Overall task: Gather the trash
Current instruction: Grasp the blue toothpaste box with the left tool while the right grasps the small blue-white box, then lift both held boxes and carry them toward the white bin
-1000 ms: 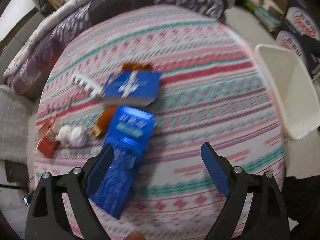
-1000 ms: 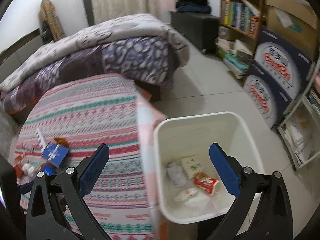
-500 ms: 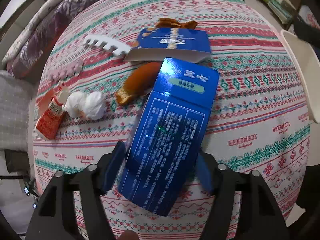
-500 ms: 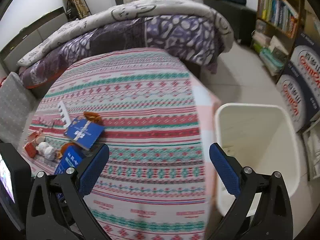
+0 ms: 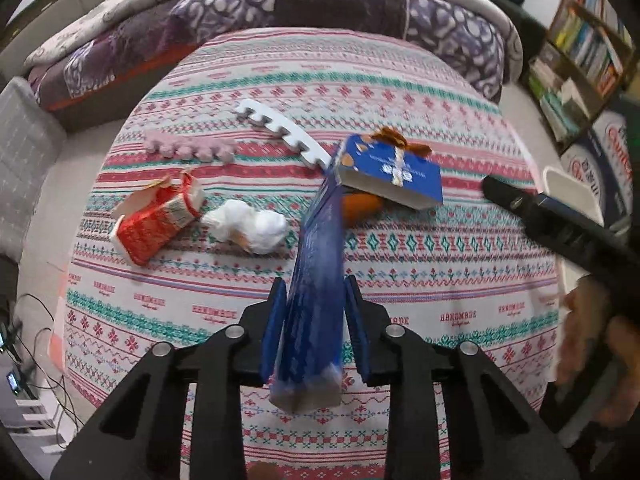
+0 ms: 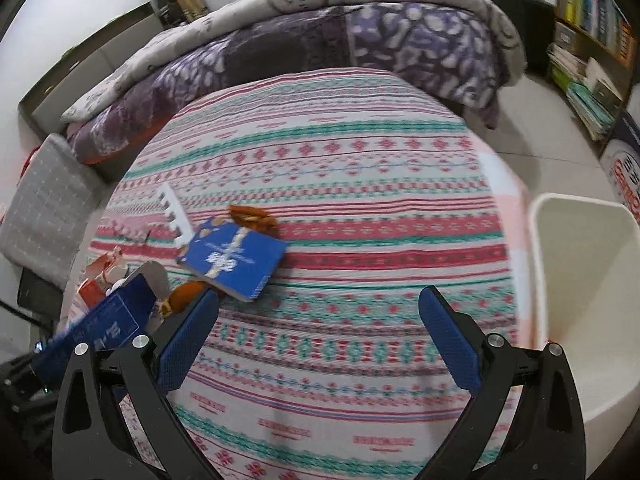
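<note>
My left gripper (image 5: 314, 322) is shut on a long dark blue carton (image 5: 316, 280), held on edge above the patterned tablecloth (image 5: 420, 276); the carton also shows in the right wrist view (image 6: 104, 324). A smaller blue box (image 5: 394, 176) lies beyond it over an orange wrapper (image 5: 360, 206). A red carton (image 5: 154, 220) and a white crumpled tissue (image 5: 250, 226) lie at left. My right gripper (image 6: 320, 340) is open and empty above the cloth. The white trash bin (image 6: 588, 312) stands at the table's right edge.
A white foam strip (image 5: 284, 132) and a pink foam strip (image 5: 188, 148) lie behind the trash. A bed with a purple quilt (image 6: 320, 40) stands beyond the table. Bookshelves (image 6: 592, 40) and printed boxes are at right. A grey cushion (image 6: 44, 200) is at left.
My left gripper has closed on the long blue carton and lifted it onto its edge. The right gripper has swung left from over the bin to over the table.
</note>
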Motion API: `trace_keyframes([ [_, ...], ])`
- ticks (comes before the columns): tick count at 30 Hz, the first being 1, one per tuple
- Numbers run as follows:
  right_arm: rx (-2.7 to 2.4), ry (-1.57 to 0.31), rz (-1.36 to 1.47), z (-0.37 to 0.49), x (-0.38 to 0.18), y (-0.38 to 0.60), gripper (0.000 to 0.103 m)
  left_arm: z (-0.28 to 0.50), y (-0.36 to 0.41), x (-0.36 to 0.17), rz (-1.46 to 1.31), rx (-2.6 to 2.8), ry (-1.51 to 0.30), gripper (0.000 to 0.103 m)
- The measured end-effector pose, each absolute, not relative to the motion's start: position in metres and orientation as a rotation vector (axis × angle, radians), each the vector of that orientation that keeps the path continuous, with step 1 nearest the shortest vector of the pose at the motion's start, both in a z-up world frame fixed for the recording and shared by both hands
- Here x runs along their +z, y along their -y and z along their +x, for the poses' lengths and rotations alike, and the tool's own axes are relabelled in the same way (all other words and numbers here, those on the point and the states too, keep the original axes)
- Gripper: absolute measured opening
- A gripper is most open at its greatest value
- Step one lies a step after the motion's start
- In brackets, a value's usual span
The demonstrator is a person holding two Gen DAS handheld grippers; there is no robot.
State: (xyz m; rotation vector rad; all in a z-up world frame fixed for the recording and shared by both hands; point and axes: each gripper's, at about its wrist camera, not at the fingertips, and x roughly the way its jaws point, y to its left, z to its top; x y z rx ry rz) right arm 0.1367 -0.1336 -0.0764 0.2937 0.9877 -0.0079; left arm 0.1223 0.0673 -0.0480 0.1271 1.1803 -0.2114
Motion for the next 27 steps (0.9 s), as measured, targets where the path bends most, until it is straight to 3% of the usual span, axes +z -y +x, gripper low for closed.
trace_keyframes([
  [8, 0.102, -0.976, -0.003, 0.163, -0.081, 0.086, 0.096, 0.127, -0.088, -0.066, 0.102, -0.180, -1.290, 0.025],
  [18, 0.278, -1.034, -0.264, 0.195, -0.096, 0.052, 0.093, 0.133, -0.090, -0.103, 0.084, -0.188, -1.459, 0.040],
  [19, 0.286, -1.041, -0.268, 0.195, -0.098, 0.050, 0.081, 0.134, -0.090, -0.105, 0.078, -0.177, -1.473, 0.042],
  [20, 0.301, -1.058, -0.267, 0.197, -0.101, 0.051, 0.058, 0.136, -0.091, -0.108, 0.072, -0.162, -1.488, 0.042],
  [23, 0.315, -1.068, -0.218, 0.198, -0.100, 0.053, 0.023, 0.139, -0.090, -0.112, 0.074, -0.136, -1.478, 0.039],
  [27, 0.333, -1.022, -0.167, 0.191, -0.080, 0.055, 0.012, 0.139, -0.089, -0.095, 0.032, -0.142, -1.397, 0.031],
])
